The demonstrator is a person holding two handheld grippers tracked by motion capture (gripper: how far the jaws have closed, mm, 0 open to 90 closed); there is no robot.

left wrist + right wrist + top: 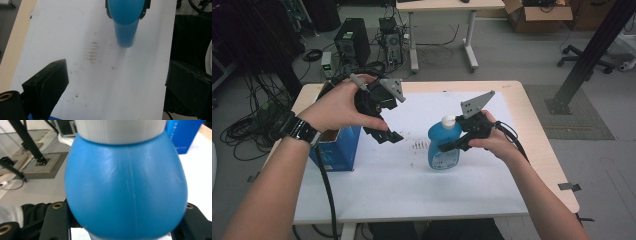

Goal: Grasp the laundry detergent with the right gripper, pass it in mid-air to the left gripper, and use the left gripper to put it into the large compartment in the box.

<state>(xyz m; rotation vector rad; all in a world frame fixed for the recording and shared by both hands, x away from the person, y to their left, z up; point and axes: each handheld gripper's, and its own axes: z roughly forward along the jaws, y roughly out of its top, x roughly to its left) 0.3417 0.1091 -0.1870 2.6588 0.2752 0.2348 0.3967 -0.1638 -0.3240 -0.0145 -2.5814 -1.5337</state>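
One blue box (337, 147) beside bottle (443, 145) — apart.

White mat (412, 185) lies bare toward the person; blue box (337, 150) blocks the left edge.

No text readable: white label on translucent blue plastic bottle (443, 159) too small; white print on blue cardboard box (184, 135) blurred, illegible.

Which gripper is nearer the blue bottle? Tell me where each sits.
Right. The right gripper is clamped on the blue bottle just below its white cap. The left gripper hangs open, apart from it, beside the blue box.
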